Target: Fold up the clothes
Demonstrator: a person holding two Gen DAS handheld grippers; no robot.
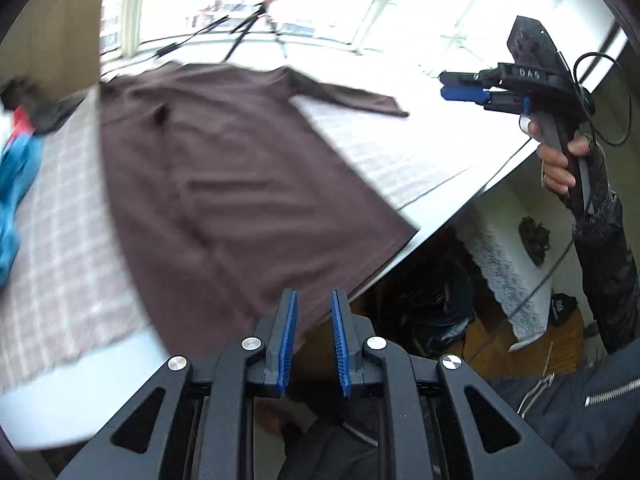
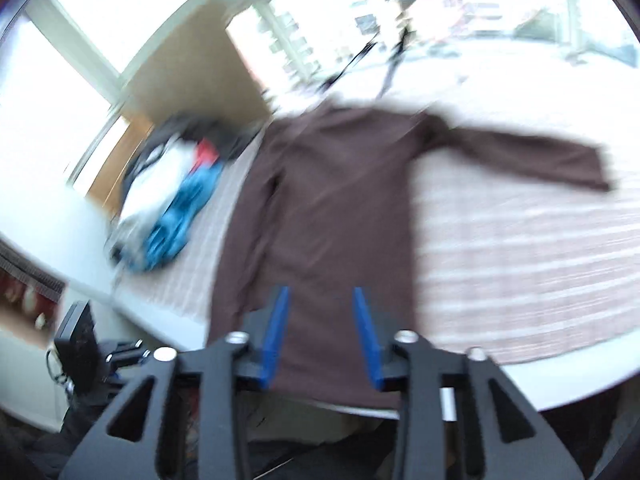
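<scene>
One garment in work: I have a brown shirt [image 2: 332, 208] lying flat on the table [image 1: 60, 272], over a checked cloth [image 2: 520, 264].
Shirt place: collar toward the window, hem at the near table edge and, I think, just over it.
Done so far: from my seat, one side looks already turned in, as I see no sleeve out toward the pile; motion blur keeps me from being sure.
Left to do: the other sleeve [image 1: 352, 96] lies spread out to the side and unfolded; I judge the body folds are all ahead too.
Progress: early, by my reckoning.
Pile: blue, white and red clothes [image 2: 172, 200] sit bunched beside the shirt, not folded.
Left gripper [image 1: 314, 344]: jaws stand narrow with clear air between the pads; nothing held, nothing touched, poised above the hem corner.
Right gripper [image 2: 320, 336]: jaws moderately apart, empty; it hangs over the hem, and in the left view I see it held up off the table, well to the side, in the person's hand [image 1: 560, 160].
</scene>
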